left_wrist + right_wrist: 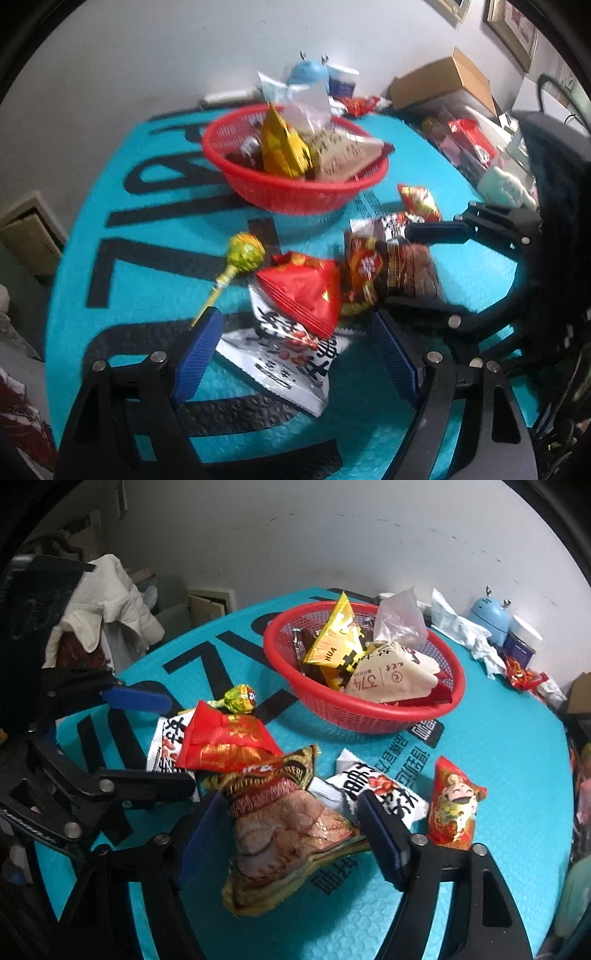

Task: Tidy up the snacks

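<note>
A red basket (295, 197) (369, 716) on the teal mat holds a yellow packet (332, 642), a beige packet (391, 675) and a clear bag. Loose snacks lie in front of it. My left gripper (295, 325) is open around a white packet (295, 362) with a red packet (306, 291) on top; a green lollipop (245, 253) lies to its left. My right gripper (288, 812) is open around a brown meat-snack packet (288, 830). A small red packet (454, 808) and a white packet (380, 790) lie to its right.
A blue gadget (487, 616), a jar and crumpled wrappers stand at the mat's back edge. A cardboard box (443, 81) and more snack packets (465, 144) sit at the right in the left wrist view. A chair with white clothing (107, 602) stands left of the table.
</note>
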`<action>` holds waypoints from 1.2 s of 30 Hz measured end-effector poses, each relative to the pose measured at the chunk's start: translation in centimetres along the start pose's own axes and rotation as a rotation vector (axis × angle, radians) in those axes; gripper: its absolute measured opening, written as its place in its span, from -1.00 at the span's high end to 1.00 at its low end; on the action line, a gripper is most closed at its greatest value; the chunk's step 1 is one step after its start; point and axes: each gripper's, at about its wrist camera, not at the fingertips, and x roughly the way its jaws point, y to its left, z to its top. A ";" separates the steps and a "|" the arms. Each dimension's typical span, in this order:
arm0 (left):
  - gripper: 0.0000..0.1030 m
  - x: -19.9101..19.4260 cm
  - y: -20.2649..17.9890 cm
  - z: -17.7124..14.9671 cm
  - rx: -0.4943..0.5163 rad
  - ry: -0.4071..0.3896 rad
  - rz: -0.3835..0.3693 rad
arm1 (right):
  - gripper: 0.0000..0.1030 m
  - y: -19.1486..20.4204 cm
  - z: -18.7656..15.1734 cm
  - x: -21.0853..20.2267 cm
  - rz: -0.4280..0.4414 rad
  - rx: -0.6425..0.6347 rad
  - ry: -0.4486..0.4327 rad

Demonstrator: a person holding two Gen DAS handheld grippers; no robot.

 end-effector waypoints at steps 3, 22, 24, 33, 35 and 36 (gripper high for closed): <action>-0.59 0.8 0.3 -0.3 -0.017 0.029 -0.017 | -0.26 0.0 -0.3 -0.2 -0.011 0.000 0.006; -0.05 -0.5 -3.8 -3.3 0.018 0.040 -0.036 | 0.07 -0.1 -4.0 -3.4 -0.009 0.134 0.023; -0.05 -0.6 -4.5 -3.7 0.024 0.047 -0.045 | 0.11 0.0 -4.5 -3.9 -0.008 0.147 0.021; -0.05 -1.4 -7.3 -5.0 0.055 0.063 -0.085 | 0.13 -0.1 -7.5 -6.4 -0.009 0.217 0.027; -0.05 -1.3 -7.9 -5.2 0.065 0.071 -0.093 | 0.13 -0.2 -8.3 -7.0 -0.013 0.236 0.034; -0.05 -1.3 -8.2 -5.3 0.068 0.075 -0.100 | 0.13 -0.1 -8.6 -7.3 -0.017 0.242 0.037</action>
